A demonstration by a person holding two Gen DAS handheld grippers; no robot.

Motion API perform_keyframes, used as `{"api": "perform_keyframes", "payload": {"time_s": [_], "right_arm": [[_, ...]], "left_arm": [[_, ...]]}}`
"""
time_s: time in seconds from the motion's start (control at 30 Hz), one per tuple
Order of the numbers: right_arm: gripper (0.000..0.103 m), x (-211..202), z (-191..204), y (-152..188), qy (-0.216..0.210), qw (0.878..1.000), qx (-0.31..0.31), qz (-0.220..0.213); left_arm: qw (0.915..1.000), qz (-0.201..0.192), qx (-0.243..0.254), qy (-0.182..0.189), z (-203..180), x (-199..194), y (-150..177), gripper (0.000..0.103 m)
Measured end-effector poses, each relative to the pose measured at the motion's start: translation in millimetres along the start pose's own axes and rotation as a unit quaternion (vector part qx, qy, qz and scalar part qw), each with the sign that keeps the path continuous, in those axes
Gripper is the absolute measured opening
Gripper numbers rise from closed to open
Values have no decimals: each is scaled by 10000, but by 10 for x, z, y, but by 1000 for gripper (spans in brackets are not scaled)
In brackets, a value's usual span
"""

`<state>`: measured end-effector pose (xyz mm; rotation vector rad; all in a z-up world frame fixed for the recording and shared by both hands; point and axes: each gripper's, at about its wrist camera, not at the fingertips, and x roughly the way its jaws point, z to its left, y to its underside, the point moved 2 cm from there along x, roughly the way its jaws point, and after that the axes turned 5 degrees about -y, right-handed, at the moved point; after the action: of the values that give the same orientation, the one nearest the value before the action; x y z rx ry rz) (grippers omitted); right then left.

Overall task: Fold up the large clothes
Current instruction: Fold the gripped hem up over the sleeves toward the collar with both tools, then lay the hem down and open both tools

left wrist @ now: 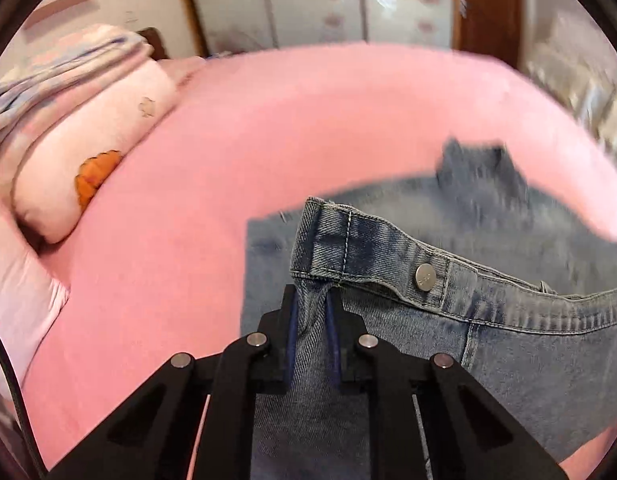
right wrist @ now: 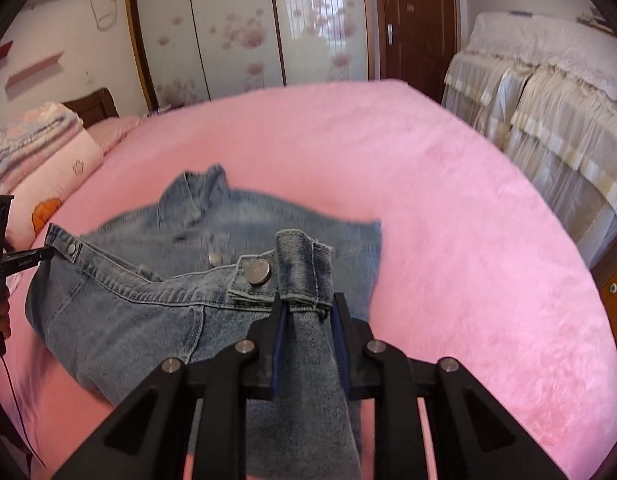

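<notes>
Soft, even daylight fills both views. A window glares off the glossy wardrobe doors point(right wrist: 320, 12). Fisheye bending curves the bed point(right wrist: 468, 240) edges, with dark corners. Motion blur smears the left view's far background; shadows are faint.

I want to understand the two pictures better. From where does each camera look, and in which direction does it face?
Left wrist view: sits behind the left tongs, looks down across the pink bed; the tongs are shut on one end of the denim jacket's hem.
Right wrist view: sits behind the right tongs, shut on the other hem end; the left tongs and a hand show at the left edge.
Both share the denim jacket, bed and folded bedding.
</notes>
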<state>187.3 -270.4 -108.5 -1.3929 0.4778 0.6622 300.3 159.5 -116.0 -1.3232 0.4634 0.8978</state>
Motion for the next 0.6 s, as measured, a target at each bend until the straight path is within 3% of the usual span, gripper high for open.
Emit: {"api": "perform_keyframes", "payload": {"time_s": [0.13,0.3,0.47,0.6], "right_arm": [[20,-7,100,-383,172,9983,-147,-538],[20,415,80,-944,254,9969,-19,-747],[20,1280,12,-1217,320,9988,232,-275],[20,1968,-60,-1086,701,9966,225,362]], "left_arm": [[9983,-436,-286,-249,53,-85,-314,11],[9965,-417,-637,-347,83,211,-760,11],[9966,196,-612,-517,-166,969,-988,11],[9950,517,-401,-757,-370,1486,-944,11]]}}
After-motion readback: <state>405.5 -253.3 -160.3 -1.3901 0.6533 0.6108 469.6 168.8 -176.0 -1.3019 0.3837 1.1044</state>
